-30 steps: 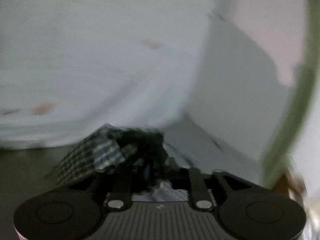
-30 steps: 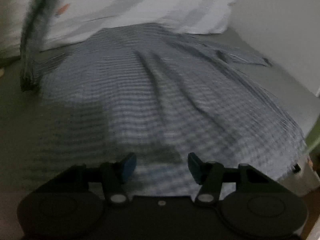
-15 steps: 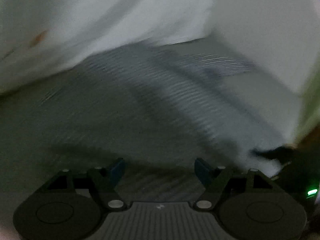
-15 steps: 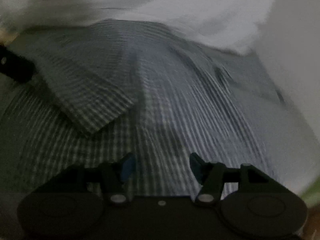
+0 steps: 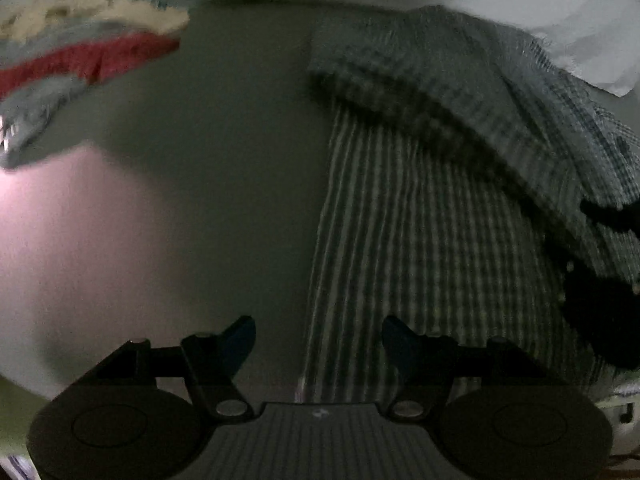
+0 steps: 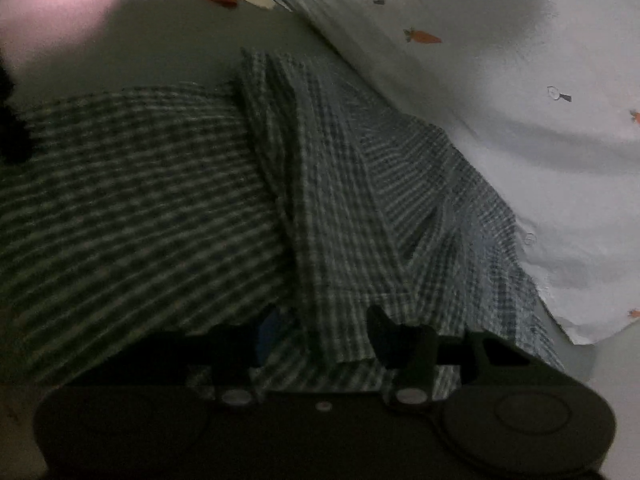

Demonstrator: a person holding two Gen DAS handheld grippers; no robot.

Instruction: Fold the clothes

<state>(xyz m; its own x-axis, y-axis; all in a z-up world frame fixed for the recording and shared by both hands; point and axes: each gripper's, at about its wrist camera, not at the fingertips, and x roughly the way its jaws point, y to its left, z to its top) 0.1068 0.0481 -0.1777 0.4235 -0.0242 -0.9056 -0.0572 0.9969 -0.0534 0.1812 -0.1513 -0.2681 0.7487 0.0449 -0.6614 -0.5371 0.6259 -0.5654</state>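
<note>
Left wrist view shows your left gripper with its jaws closing on nothing, the left edge of the checked shirt running between them over the grey sheet. On the right wrist view your right gripper is closing with a folded strip of the shirt between its fingers, though you cannot tell whether they pinch it. A white carrot-print cover fills the upper right.

White carrot-print sheet along the bed's far edge; red and cream clothes pile at far corner.
</note>
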